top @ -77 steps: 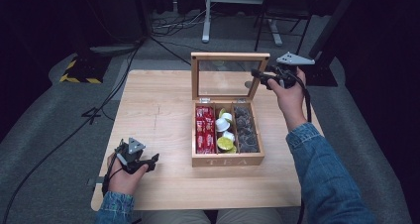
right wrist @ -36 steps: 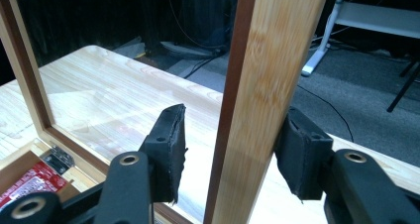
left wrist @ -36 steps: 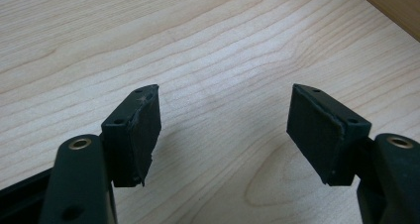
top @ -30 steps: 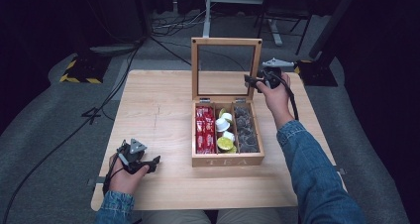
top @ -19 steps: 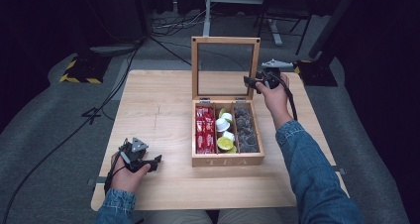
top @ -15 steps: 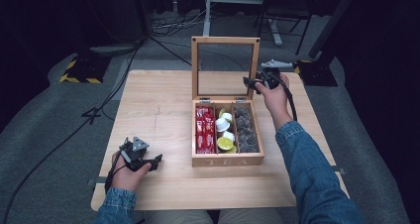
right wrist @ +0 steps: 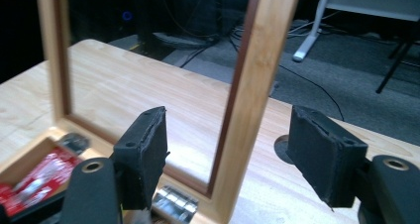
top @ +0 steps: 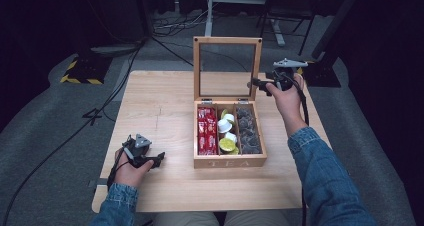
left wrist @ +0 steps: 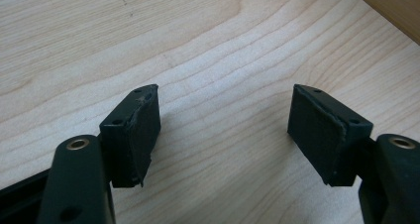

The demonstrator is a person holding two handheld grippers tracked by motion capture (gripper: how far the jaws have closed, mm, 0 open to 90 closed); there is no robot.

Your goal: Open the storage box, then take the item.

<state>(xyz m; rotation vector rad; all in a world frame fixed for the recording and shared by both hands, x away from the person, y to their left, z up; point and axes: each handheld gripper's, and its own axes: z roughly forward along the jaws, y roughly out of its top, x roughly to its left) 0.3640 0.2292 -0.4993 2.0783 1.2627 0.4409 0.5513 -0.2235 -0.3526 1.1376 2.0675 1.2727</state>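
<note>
Tea box [top: 229, 161], lid upright, holds red packets [top: 206, 130], pods [top: 227, 132], dark sachets [top: 248, 131]; right gripper [top: 259, 84] just opened, empty.

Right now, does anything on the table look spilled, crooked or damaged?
Nothing stands out. The tea box sits square on the table, its glass lid upright, and the red packets, cups and dark pods lie within their own compartments. Both tongs are open and hold nothing.
</note>
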